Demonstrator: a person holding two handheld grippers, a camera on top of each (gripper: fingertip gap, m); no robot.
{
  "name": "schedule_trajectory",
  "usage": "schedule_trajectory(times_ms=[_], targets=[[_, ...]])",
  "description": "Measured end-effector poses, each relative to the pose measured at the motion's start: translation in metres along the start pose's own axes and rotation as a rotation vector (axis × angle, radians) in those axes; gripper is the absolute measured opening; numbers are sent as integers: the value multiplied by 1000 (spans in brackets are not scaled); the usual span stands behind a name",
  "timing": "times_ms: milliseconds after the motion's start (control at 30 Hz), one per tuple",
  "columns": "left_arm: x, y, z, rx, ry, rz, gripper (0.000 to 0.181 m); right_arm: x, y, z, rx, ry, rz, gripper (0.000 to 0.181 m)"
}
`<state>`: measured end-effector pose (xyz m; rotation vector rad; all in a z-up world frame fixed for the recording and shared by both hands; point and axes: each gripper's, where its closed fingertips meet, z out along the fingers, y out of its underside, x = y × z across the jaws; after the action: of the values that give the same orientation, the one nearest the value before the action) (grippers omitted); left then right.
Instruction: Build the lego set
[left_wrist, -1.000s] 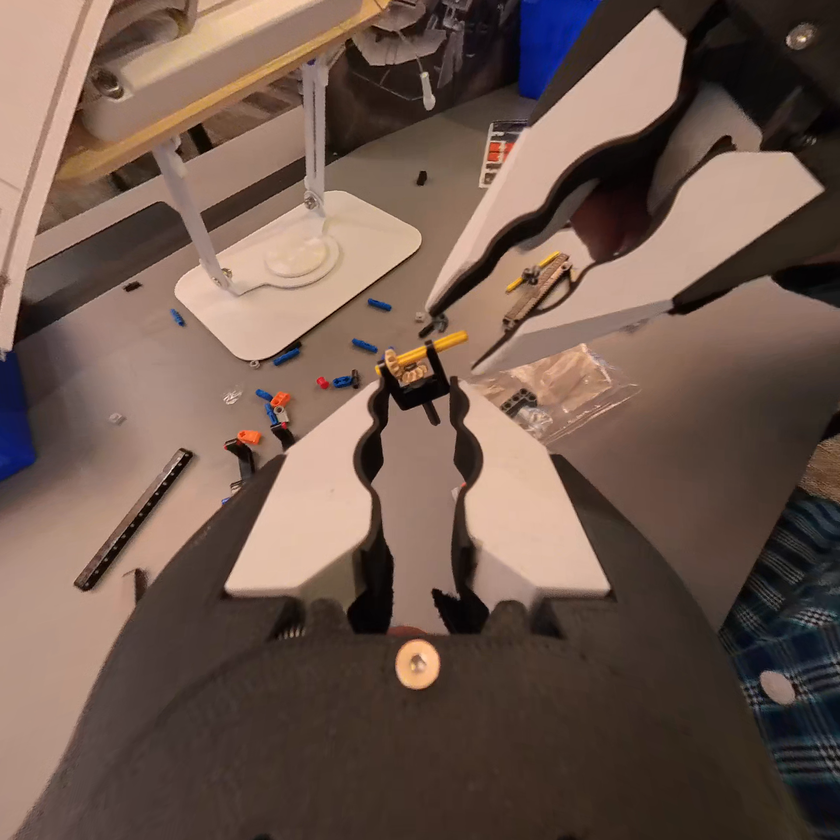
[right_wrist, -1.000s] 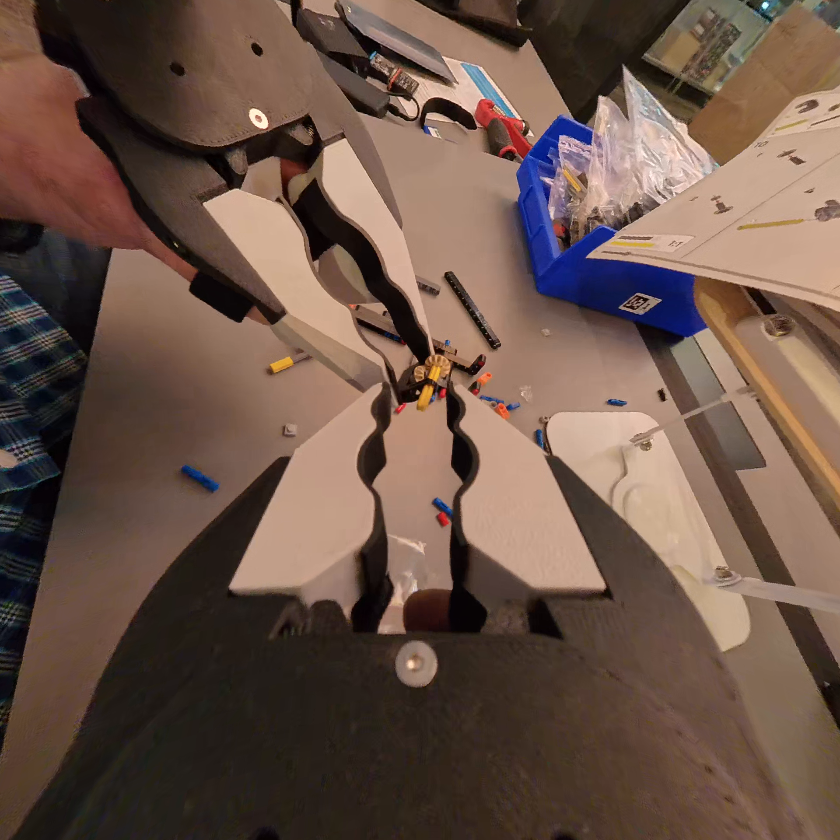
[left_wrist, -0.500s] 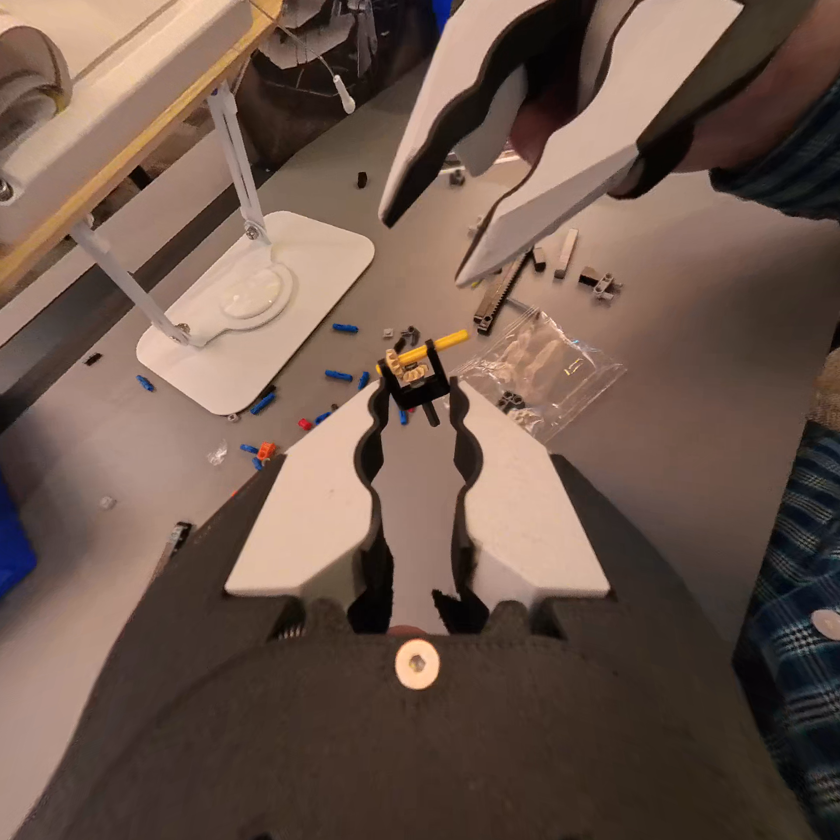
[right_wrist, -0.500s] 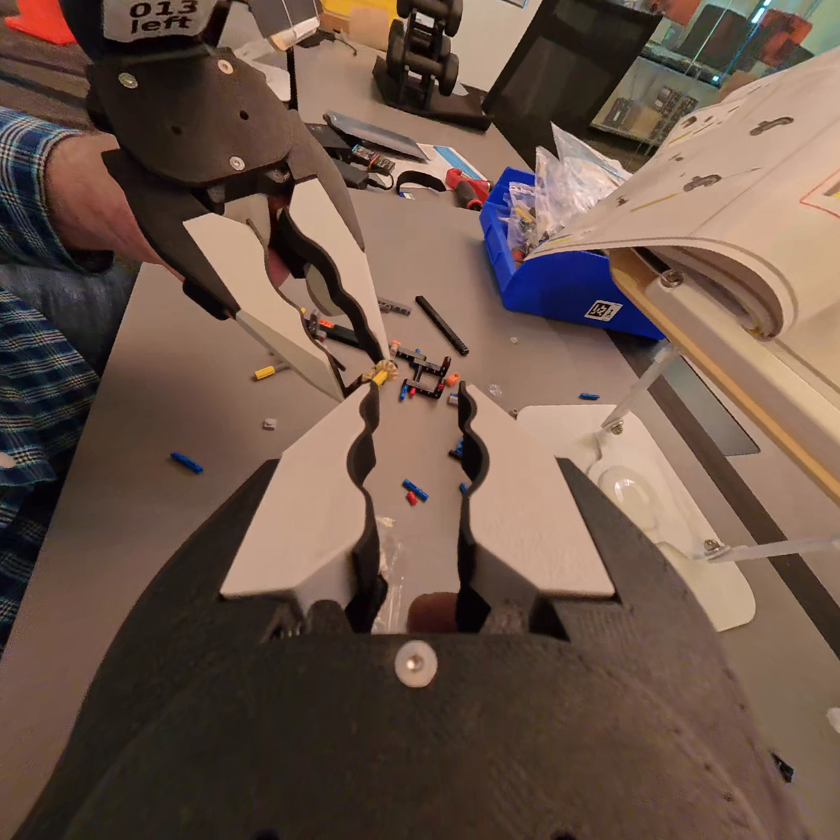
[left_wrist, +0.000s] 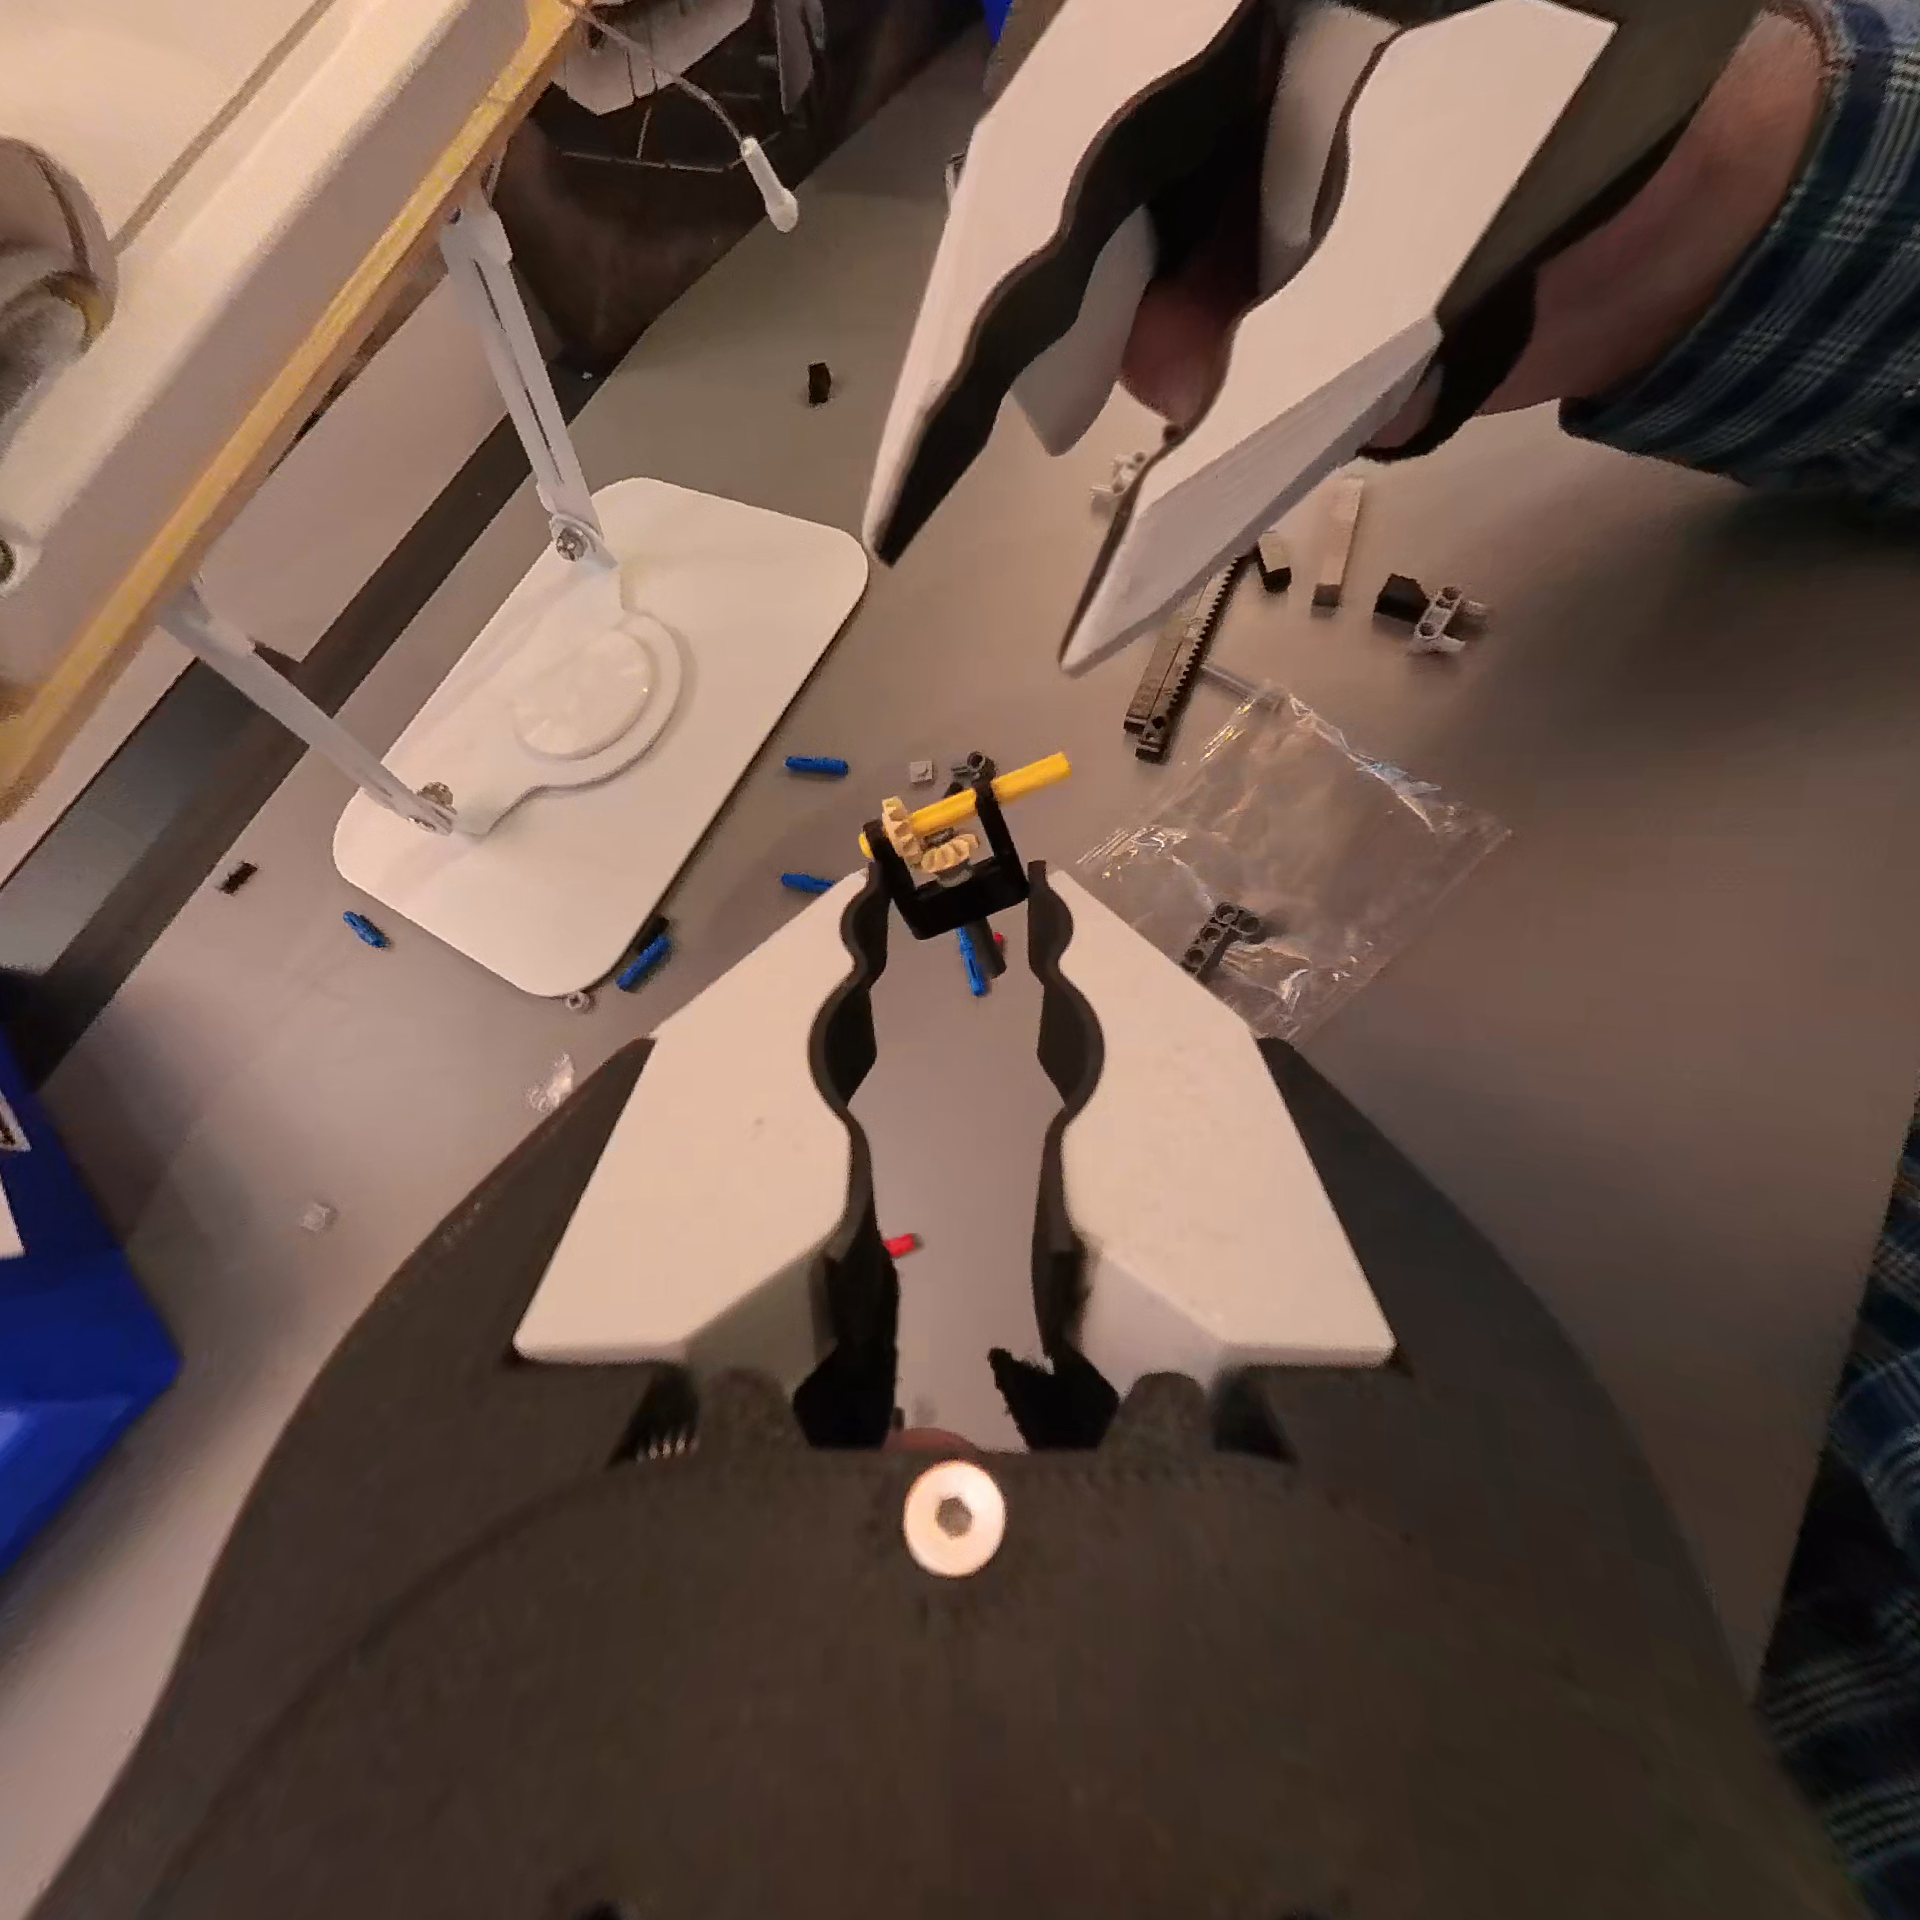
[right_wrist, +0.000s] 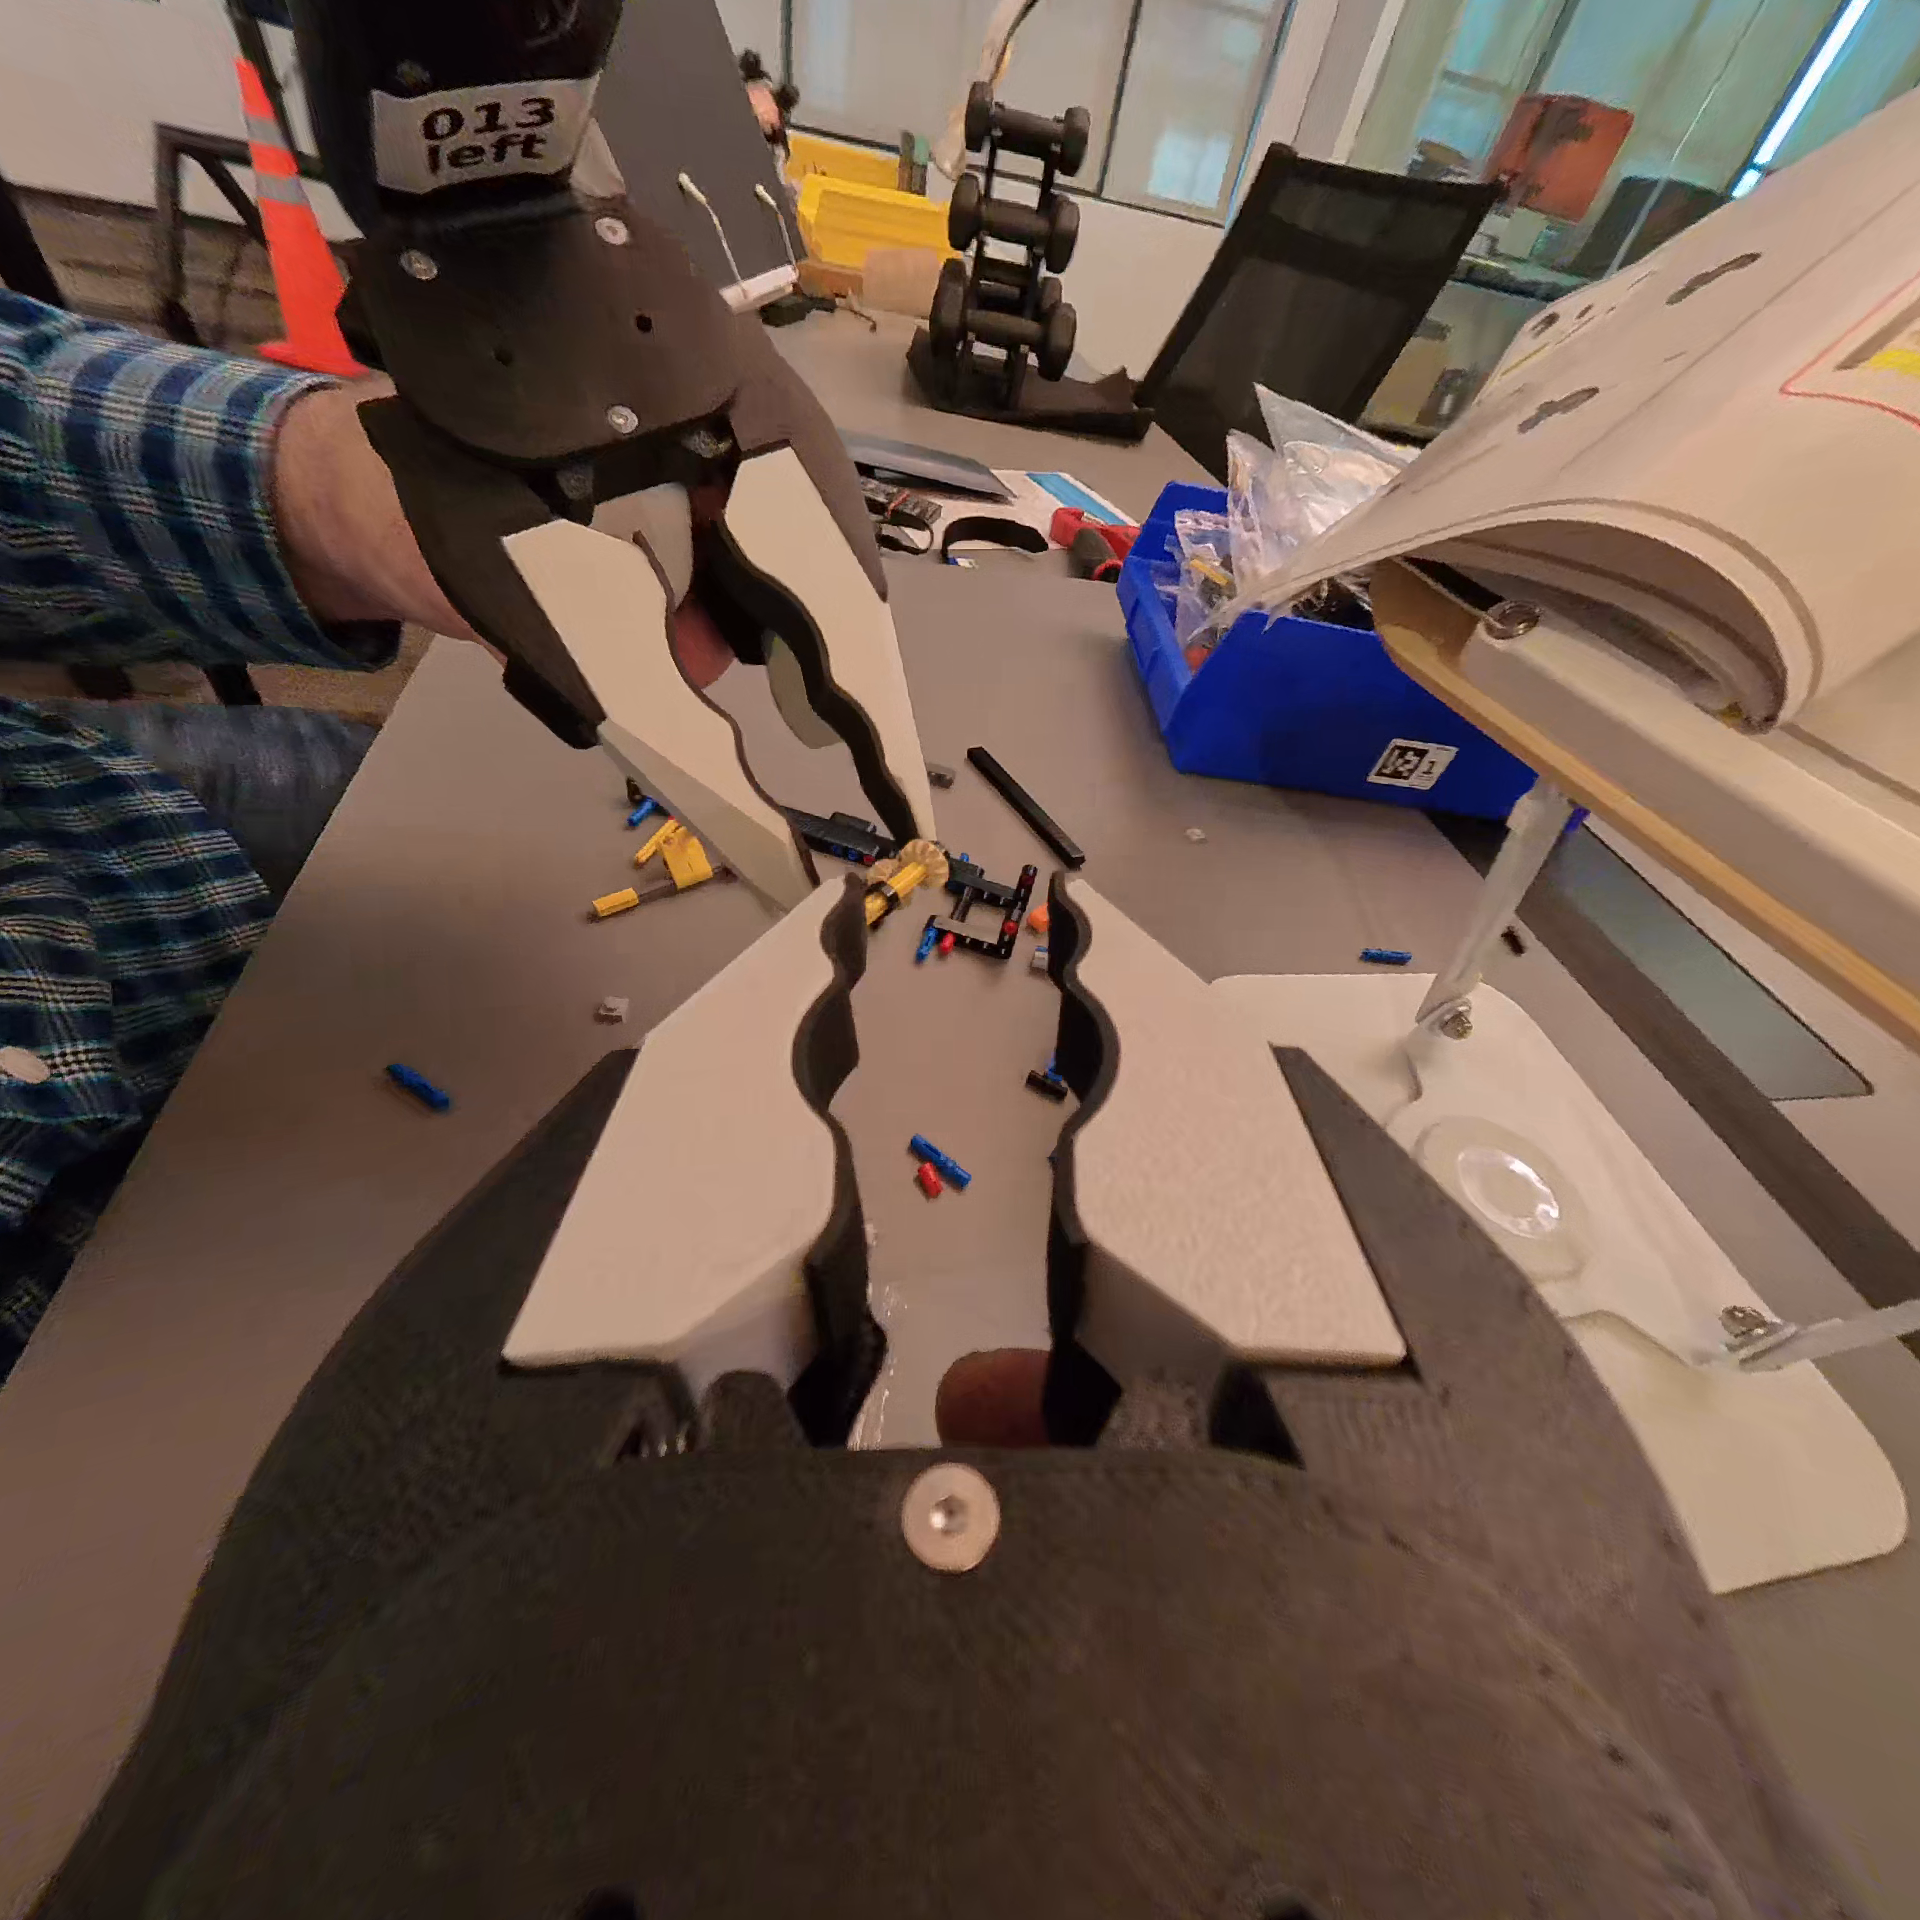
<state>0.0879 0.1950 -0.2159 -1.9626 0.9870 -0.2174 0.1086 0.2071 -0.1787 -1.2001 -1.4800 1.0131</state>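
Observation:
My left gripper (left_wrist: 951, 883) is shut on a small lego assembly (left_wrist: 956, 847): a black frame with two tan gears and a yellow axle sticking out to the right. I hold it above the grey table. My right gripper (left_wrist: 982, 597) hangs open and empty above and behind it. In the right wrist view my right gripper (right_wrist: 951, 894) is open with nothing between its fingers. The left gripper (right_wrist: 862, 862) is just ahead to the left, with the assembly (right_wrist: 904, 868) at its tips. A black frame sub-assembly (right_wrist: 977, 920) lies on the table beyond.
A white book stand base (left_wrist: 603, 727) and the open instruction booklet (right_wrist: 1662, 416) are on one side. A blue parts bin (right_wrist: 1299, 686), a clear plastic bag (left_wrist: 1288, 852), a black toothed rack (left_wrist: 1174, 675), a long black beam (right_wrist: 1023, 805) and scattered blue and red pins lie around. Left tips to right tips: about 5 cm.
My right gripper has drawn back and up from the yellow axle and opened wider. My left gripper still holds the assembly and has shifted over the table.

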Motion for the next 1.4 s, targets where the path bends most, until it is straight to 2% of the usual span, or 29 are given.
schedule_trajectory(times_ms=[33, 200, 467, 567, 733, 1300, 1400], targets=[[1, -2, 0, 0, 9, 21, 24, -1, -1, -1, 18, -14, 4, 33], [7, -10, -2, 20, 63, 92, 24, -12, -8, -3, 58, -113, 8, 43], [9, -22, -9, 67, 135, 162, 24, -23, 0, 5, 4, -214, -19, 43], [12, -23, -10, 64, 152, 194, 24, -27, -1, 5, 29, -252, 1, 43], [19, -27, -10, 65, 179, 223, 24, -31, -2, 5, 62, -279, 12, 35], [24, -28, -9, 70, 176, 193, 23, -34, -1, 2, 92, -302, 21, 32], [25, -29, -8, 72, 170, 198, 23, -32, 0, 2, 95, -292, 29, 25]])
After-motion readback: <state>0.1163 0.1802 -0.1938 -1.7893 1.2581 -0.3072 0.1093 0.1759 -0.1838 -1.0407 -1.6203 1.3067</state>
